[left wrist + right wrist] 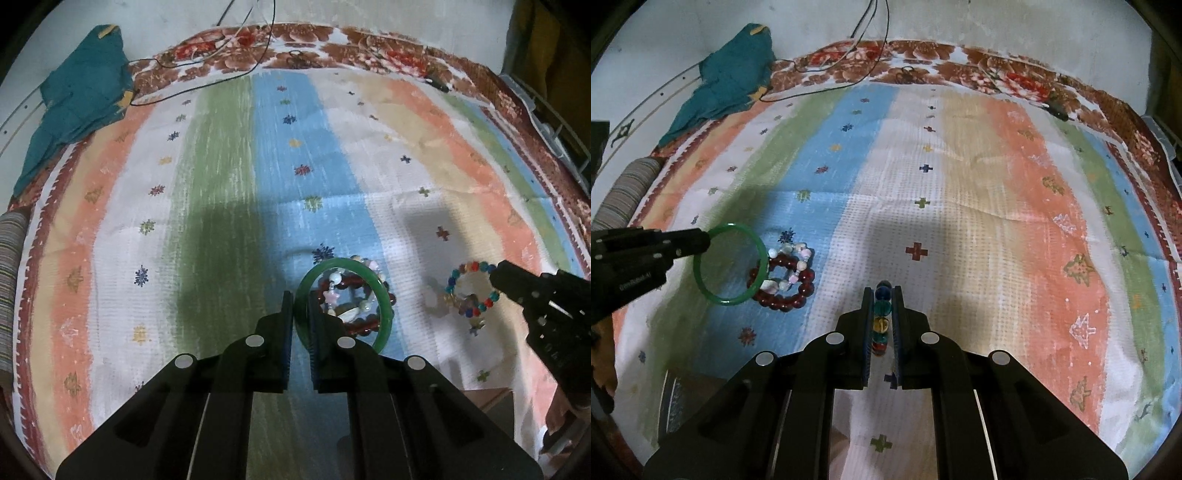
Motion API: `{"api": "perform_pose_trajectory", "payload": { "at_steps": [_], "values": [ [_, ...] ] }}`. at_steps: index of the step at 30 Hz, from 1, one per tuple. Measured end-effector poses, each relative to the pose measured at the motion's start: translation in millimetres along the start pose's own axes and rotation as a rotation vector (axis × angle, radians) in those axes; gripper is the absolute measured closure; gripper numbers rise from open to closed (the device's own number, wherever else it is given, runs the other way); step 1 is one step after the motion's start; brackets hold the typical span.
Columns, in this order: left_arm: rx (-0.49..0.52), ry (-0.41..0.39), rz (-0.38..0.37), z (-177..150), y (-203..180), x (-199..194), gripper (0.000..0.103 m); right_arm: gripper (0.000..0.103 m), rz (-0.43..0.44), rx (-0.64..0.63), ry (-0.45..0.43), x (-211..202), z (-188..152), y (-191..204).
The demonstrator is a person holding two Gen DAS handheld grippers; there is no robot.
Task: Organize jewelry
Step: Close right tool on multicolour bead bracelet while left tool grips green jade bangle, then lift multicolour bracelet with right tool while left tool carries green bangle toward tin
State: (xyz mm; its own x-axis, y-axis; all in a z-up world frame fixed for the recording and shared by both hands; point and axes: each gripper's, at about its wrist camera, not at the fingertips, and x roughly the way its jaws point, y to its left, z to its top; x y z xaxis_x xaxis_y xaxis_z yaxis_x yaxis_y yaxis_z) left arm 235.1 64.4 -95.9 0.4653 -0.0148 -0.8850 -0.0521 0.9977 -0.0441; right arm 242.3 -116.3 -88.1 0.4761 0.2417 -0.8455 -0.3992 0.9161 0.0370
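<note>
**Both grippers clamped on bracelets over the striped cloth**

Quickly, left to right, as we read it. At 10 o'clock in both views a teal cloth (727,77) lies bunched at the far edge of the striped bedspread (960,184), with thin black cables (820,88) looping just beside it at 11 to 12 o'clock. At 9 o'clock in the right wrist view we see a grey striped roll (626,192) at the spread's edge.

Our left gripper (302,314) is clenched on the green bangle (384,295): in the left wrist view the rim runs between its two fingers, and the ring stands out toward 1 o'clock. In the right wrist view the same gripper (701,240) enters from 9 o'clock, holding the bangle (761,251) by its near-left rim. The bangle's lower right edge overlaps the dark red bead bracelet (798,291), which lies on the blue stripe with a pale bead bracelet (792,260) on top of it; we cannot tell whether bangle and beads touch.

Our right gripper (882,314) is clenched on the multicoloured bead bracelet (882,306), beads stacked in a line between the fingers, dead centre of its own view. In the left wrist view that gripper (496,275) comes in from 3 o'clock, tips on the bracelet's (452,284) right side, over the white stripe, apart from the bangle pile.
</note>
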Motion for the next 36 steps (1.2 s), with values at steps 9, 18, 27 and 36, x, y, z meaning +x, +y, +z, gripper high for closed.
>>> {"api": "perform_pose_trajectory", "payload": {
  "at_steps": [9, 18, 27, 36],
  "values": [
    [0.006, -0.016, 0.007, -4.1, -6.1, -14.4, 0.096, 0.093, -0.014, 0.005, -0.027, -15.9, -3.4, 0.1],
    [-0.013, -0.052, -0.019, -8.5, -12.4, -36.0, 0.095, 0.093, -0.027, -0.016, -0.072, -39.5, -4.5, 6.6],
    [-0.002, -0.085, -0.027, -19.1, -19.8, -59.2, 0.095, 0.093, -0.057, -0.019, -0.088, -52.1, -11.9, 9.8],
    [0.002, -0.13, -0.06, -31.2, -27.7, -85.2, 0.095, 0.093, -0.038, -0.025, -0.142, -78.2, -15.9, 17.0]
  ]
}}
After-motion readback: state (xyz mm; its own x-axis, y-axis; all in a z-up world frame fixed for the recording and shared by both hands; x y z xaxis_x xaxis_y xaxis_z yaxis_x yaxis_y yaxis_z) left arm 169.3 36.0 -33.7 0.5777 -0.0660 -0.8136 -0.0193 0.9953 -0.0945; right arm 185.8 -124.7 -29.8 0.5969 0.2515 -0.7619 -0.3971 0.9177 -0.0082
